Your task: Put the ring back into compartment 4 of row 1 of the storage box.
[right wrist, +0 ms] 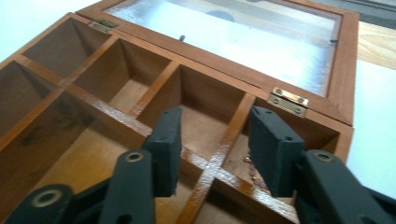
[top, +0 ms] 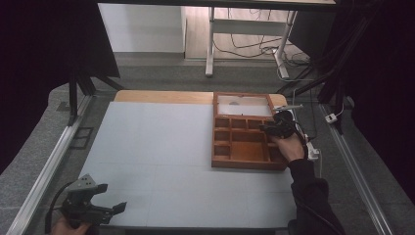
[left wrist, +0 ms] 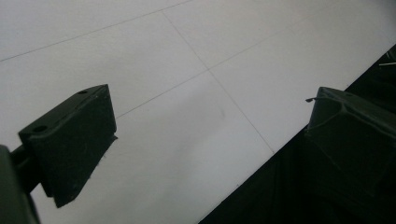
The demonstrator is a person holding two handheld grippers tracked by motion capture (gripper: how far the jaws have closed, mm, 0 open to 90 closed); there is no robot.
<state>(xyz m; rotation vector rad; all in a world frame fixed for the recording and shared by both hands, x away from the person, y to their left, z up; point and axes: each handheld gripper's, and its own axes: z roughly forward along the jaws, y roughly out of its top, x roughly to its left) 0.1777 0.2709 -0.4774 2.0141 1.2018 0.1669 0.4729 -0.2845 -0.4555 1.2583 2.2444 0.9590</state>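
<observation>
A brown wooden box (top: 248, 160) with several compartments lies at the table's right, its glass-paned lid (top: 243, 105) folded back flat. My right gripper (top: 268, 128) hovers over the box's right-hand compartments. In the right gripper view it (right wrist: 215, 128) is open, its jaws either side of a wooden divider (right wrist: 219, 156) and above it. Something small and pale (right wrist: 249, 162) lies in the compartment under the right jaw, too small to tell what. My left gripper (top: 111, 198) is at the table's front left corner, open wide (left wrist: 210, 112) over bare white tabletop with nothing between its jaws.
The white tabletop (top: 156, 147) stretches between the two grippers. Its front edge (left wrist: 280, 149) runs just under the left gripper. Metal rails (top: 49, 166) flank the table. A white cable plug (top: 313, 152) lies right of the box.
</observation>
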